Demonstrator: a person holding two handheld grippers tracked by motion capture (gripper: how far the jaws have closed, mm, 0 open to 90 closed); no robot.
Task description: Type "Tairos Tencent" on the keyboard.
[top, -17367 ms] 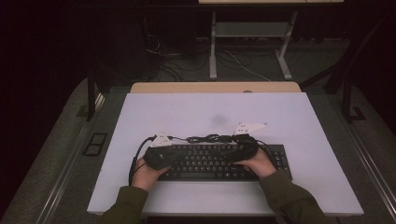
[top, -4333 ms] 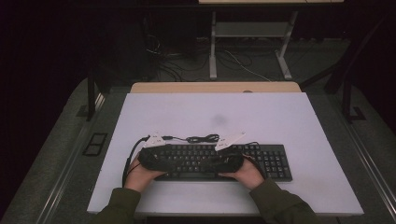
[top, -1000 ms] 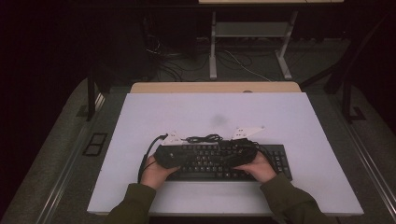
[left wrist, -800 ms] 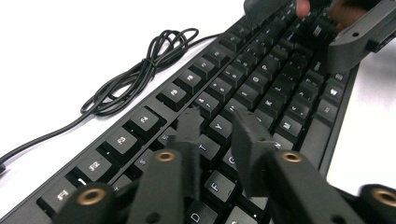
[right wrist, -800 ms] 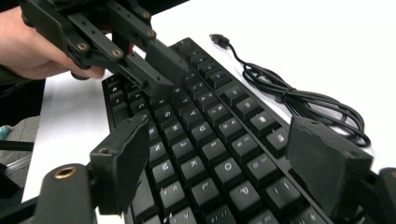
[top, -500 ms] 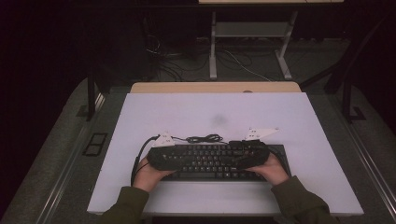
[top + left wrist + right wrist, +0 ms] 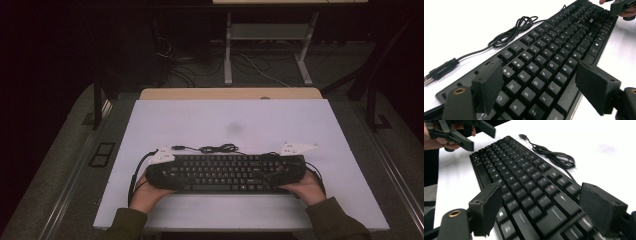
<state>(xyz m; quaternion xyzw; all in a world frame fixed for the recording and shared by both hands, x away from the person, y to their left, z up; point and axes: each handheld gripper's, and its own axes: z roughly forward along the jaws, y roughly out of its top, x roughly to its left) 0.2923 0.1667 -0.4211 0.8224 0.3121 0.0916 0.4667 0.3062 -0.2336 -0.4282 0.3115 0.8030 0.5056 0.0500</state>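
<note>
A black keyboard (image 7: 225, 172) lies across the near middle of the white table (image 7: 240, 120). Its black cable (image 7: 217, 148) is coiled just behind it. My left gripper (image 7: 171, 173) is at the keyboard's left end, and its jaws have just been opening. In the left gripper view, my left gripper (image 7: 541, 87) stands open above the keys (image 7: 554, 57), with its pads off them. My right gripper (image 7: 278, 172) is at the right end. In the right gripper view, my right gripper (image 7: 544, 207) is open over the keyboard (image 7: 524, 177), gripping nothing.
A wooden table edge (image 7: 230, 93) borders the far side of the white top. Beyond it are metal table legs (image 7: 228, 50) and loose floor cables (image 7: 175, 65). The dark floor drops away on both sides. The USB plug (image 7: 439, 71) lies on the table behind the left end.
Both hands have slid apart along the keyboard, the left one leftward and the right one rightward, to its two ends.
</note>
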